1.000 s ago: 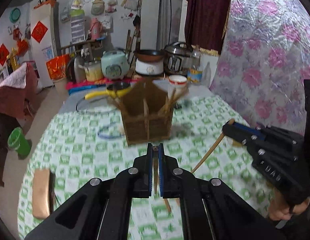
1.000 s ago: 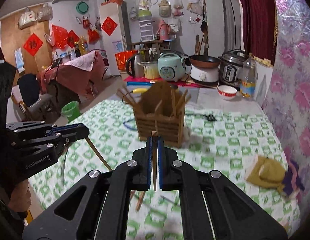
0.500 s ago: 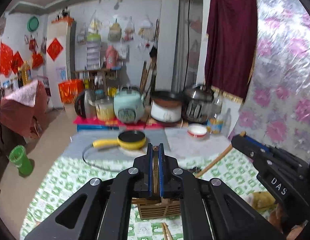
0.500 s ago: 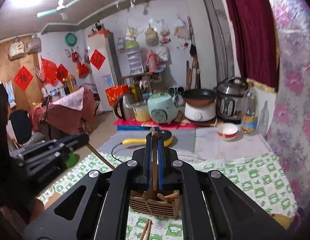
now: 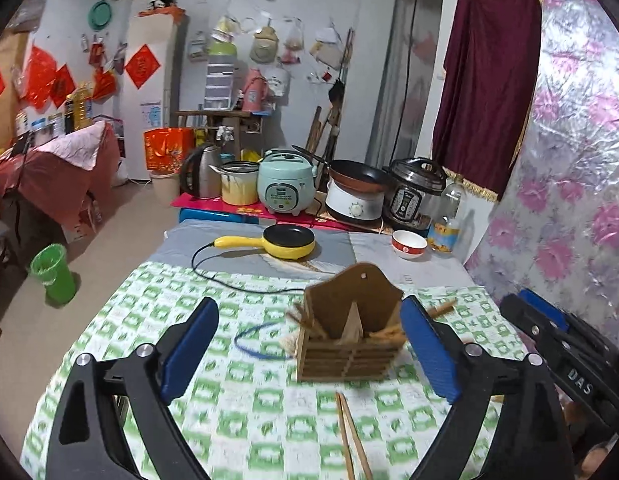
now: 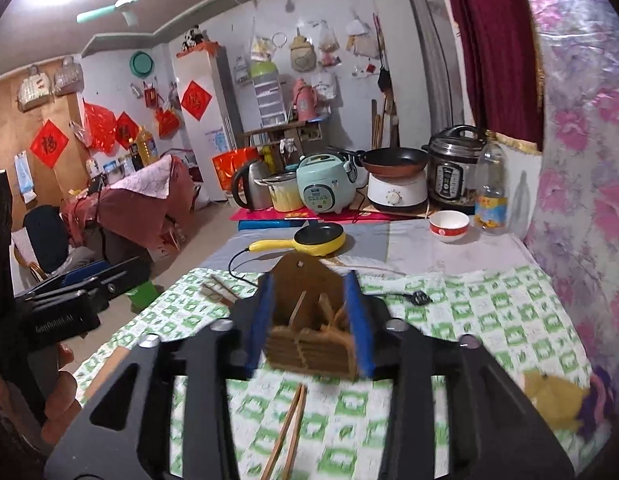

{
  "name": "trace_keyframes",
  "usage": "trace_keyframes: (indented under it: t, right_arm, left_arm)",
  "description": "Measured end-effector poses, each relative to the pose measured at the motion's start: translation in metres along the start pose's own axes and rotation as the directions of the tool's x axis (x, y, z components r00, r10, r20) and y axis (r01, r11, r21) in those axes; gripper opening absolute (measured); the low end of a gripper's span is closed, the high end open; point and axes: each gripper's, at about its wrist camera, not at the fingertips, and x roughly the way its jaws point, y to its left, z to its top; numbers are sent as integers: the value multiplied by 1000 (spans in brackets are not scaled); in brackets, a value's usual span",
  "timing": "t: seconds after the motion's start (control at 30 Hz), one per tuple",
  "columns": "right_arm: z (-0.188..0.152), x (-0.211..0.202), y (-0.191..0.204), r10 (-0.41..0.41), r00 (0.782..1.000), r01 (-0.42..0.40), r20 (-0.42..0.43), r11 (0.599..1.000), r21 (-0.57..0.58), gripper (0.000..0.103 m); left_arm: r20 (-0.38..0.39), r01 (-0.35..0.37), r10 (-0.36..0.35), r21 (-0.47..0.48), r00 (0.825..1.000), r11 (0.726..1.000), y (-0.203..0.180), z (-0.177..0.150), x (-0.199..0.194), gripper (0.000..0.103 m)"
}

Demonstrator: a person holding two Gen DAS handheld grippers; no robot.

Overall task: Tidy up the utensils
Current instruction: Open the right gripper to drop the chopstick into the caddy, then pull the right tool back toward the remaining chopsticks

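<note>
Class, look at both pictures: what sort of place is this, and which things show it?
Probably a lived-in home kitchen or dining room: a rice cooker, a pressure cooker and a kettle stand behind a table with a checked cloth.

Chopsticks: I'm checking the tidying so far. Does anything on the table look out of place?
Yes. Two chopsticks lie loose on the green checked tablecloth in front of the wooden holder, not in it. The rest stand in its compartments, leaning outward. A blue band lies beside the holder.
</note>
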Motion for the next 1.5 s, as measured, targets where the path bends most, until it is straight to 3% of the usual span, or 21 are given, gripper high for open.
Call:
trace_keyframes:
  t: [0.13, 0.2, 0.27, 0.47, 0.57, 0.73, 0.97, 1.2, 1.27, 1.5]
  right_arm:
    - [-29, -48, 6, -3, 999, 3, 32, 1000, 2, 71]
    - [-52, -78, 12, 3, 999, -4, 49, 1000, 4, 90]
    - [-72, -103, 17, 2, 998, -2, 63, 1000, 7, 97]
    - [-140, -149, 33, -28, 1000, 28, 9, 998, -48, 97]
    - [-165, -148, 33, -75, 997, 73, -21, 993, -87, 97]
    - [-189, -116, 26, -133, 987, 119, -89, 981, -151, 97]
    - [-224, -53, 22, -156, 951, 101, -267, 973, -208, 97]
    - [-232, -12, 28, -152, 907, 54, -392, 967, -249, 97]
    - [-230, 0, 31, -138, 887, 25, -441, 967, -252, 97]
    - [-222, 35, 36, -166, 865, 19, -474, 954, -299, 92]
  left_arm:
    - [-7, -13, 13, -19, 1000, 1000, 2, -35, -43, 95]
    - [-2, -38, 38, -23, 999, 999, 2, -60, -70, 97]
    - [9, -76, 76, -20, 997, 997, 2, -83, -92, 97]
    - [-16, -126, 126, 27, 992, 992, 3, -163, -133, 97]
    - [-83, -125, 127, 30, 988, 992, 10, -199, -124, 97]
    - [-188, -183, 196, 81, 963, 980, 21, -238, -82, 97]
    - [-277, -224, 244, 103, 930, 969, 36, -259, -36, 97]
    - [-330, -239, 261, 106, 907, 965, 46, -268, -17, 97]
    - [-328, -238, 258, 101, 909, 966, 48, -268, -16, 97]
    - [-335, -229, 244, 83, 910, 970, 51, -268, -14, 98]
